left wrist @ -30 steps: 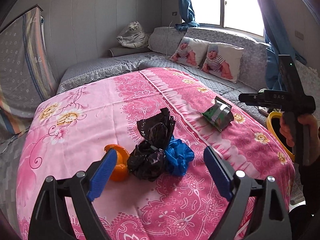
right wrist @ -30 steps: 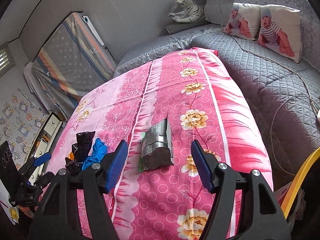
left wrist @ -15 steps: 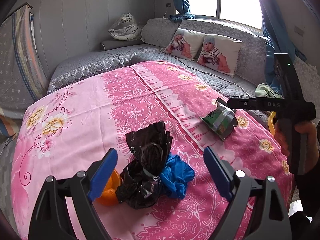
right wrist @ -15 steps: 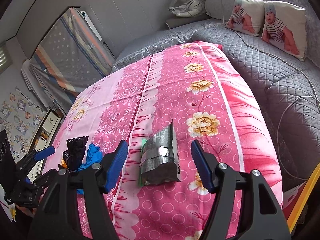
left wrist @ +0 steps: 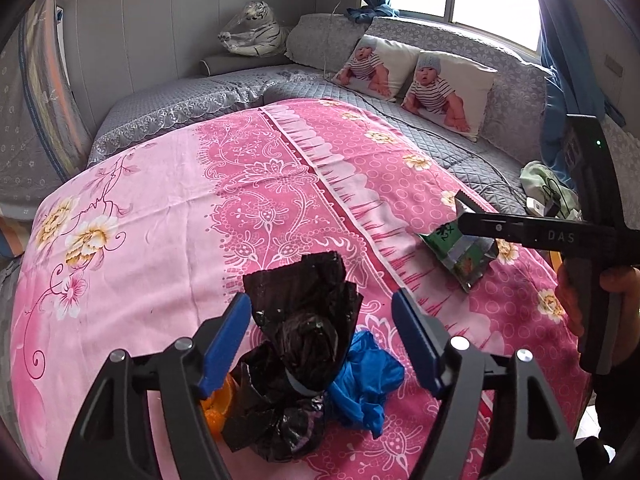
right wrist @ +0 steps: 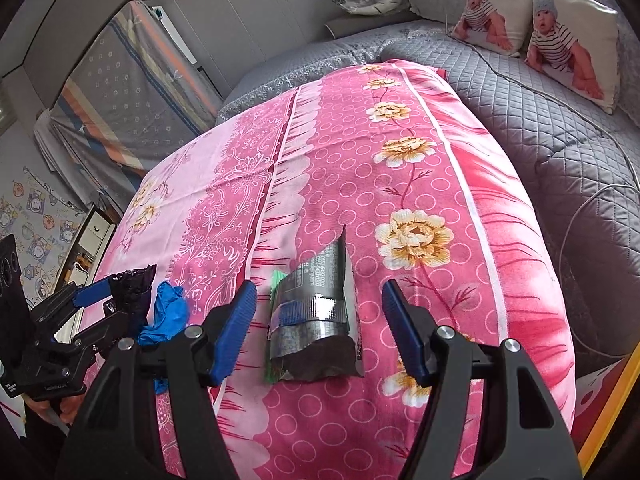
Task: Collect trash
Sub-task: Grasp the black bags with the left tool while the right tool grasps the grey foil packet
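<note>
A black plastic bag [left wrist: 304, 344] lies on the pink flowered cloth [left wrist: 200, 208], between the blue pads of my open left gripper [left wrist: 322, 340]. A crumpled blue glove [left wrist: 366, 380] touches its right side and an orange peel [left wrist: 216, 404] shows at its left. A torn silver and green snack wrapper [right wrist: 314, 316] lies between the pads of my open right gripper [right wrist: 318, 326], which hovers just above it. The wrapper also shows in the left wrist view [left wrist: 466, 256], partly behind the right gripper's body. The left gripper [right wrist: 104, 300] appears at the bag in the right wrist view.
The cloth covers a low round table. A grey quilted couch [left wrist: 460, 148] with two baby-print pillows [left wrist: 444, 92] wraps behind it. A toy tiger [left wrist: 252, 36] sits at the back. A yellow rim [right wrist: 608, 408] shows at the right edge. A cable [right wrist: 576, 216] trails over the couch.
Both grippers have moved forward and down. The black bag now sits between the left pads, and the wrapper sits closer between the right pads. Both stay open.
</note>
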`<control>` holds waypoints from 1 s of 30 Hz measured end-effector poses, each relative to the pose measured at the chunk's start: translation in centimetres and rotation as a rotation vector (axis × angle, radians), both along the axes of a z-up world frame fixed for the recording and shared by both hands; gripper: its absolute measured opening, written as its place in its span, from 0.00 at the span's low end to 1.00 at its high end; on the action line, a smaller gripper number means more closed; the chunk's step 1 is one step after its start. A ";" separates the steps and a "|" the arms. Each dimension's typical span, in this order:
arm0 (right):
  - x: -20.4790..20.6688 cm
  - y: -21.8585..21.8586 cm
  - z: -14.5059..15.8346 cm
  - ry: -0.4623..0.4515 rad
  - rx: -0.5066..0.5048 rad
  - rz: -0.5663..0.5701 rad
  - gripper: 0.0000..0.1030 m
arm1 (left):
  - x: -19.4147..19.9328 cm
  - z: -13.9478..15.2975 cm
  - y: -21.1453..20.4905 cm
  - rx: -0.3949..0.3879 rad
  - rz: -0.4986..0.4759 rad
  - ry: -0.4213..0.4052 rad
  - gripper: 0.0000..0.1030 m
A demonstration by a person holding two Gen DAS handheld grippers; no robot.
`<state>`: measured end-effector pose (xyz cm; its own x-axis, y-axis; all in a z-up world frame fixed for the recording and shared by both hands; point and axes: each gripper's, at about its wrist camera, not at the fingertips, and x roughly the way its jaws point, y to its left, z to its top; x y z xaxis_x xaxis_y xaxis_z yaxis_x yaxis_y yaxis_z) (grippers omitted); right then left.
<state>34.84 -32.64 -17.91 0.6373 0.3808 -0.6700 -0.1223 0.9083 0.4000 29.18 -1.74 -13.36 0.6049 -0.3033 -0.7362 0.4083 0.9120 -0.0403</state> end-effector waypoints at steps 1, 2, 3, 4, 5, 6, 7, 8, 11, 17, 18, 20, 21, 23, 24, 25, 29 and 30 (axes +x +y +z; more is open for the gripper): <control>0.2 0.1 -0.1 0.007 0.002 0.001 0.60 | 0.1 -0.2 0.0 0.002 0.002 0.005 0.63; 0.4 0.2 -0.3 0.014 0.002 0.005 0.59 | 0.1 -0.3 -0.1 0.005 0.009 0.007 0.57; 0.5 0.3 -0.3 0.018 0.002 0.011 0.56 | 0.3 -0.5 -0.1 0.008 0.011 0.013 0.50; 0.6 0.4 -0.5 0.020 -0.001 0.016 0.53 | 0.4 -0.7 -0.1 0.011 0.014 0.024 0.45; 0.6 0.6 -0.5 0.022 -0.006 0.017 0.43 | 0.6 -1.0 -0.1 0.010 0.016 0.036 0.33; 0.6 0.7 -0.6 0.023 -0.010 0.018 0.38 | 0.7 -1.1 0.0 0.004 0.017 0.048 0.25; 0.6 0.7 -0.7 0.023 -0.009 0.018 0.37 | 0.8 -1.2 0.1 -0.002 0.018 0.052 0.24; 0.6 0.7 -0.7 0.024 -0.010 0.022 0.34 | 0.7 -1.1 0.3 -0.005 0.023 0.045 0.23; 0.5 0.8 -0.5 0.011 -0.017 0.028 0.30 | 0.5 -0.6 0.6 -0.001 0.030 0.027 0.20; -0.3 0.7 0.5 -0.030 -0.001 0.033 0.28 | 0.2 -0.1 1.5 -0.028 0.064 0.017 0.17; -0.5 0.7 0.7 -0.037 0.000 0.034 0.27 | 0.0 0.2 1.7 -0.036 0.065 0.009 0.17; -1.0 0.6 1.2 -0.049 0.002 0.036 0.27 | -0.6 0.9 2.1 -0.049 0.074 -0.012 0.16; -1.3 0.5 1.5 -0.055 0.006 0.038 0.27 | -0.8 1.4 2.4 -0.057 0.080 -0.022 0.16; -1.9 0.5 2.2 -0.069 0.011 0.041 0.27 | -1.6 2.3 3.0 -0.067 0.091 -0.046 0.16; -2.3 0.5 2.5 -0.077 0.014 0.048 0.27 | -2.0 2.8 3.4 -0.072 0.097 -0.059 0.16; -2.6 0.5 2.9 -0.084 0.019 0.052 0.27 | -2.4 3.3 3.8 -0.080 0.103 -0.071 0.16; -4.2 0.6 4.0 -0.105 0.043 0.071 0.27 | -4.0 4.9 5.3 -0.101 0.134 -0.116 0.16; -4.7 0.6 4.2 -0.111 0.047 0.074 0.27 | -4.4 5.3 5.7 -0.106 0.141 -0.125 0.16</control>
<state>30.16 -32.07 -13.71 0.6757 0.4585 -0.5773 -0.2339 0.8760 0.4219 24.74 3.99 -8.05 0.7317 -0.2812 -0.6209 0.2849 0.9537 -0.0962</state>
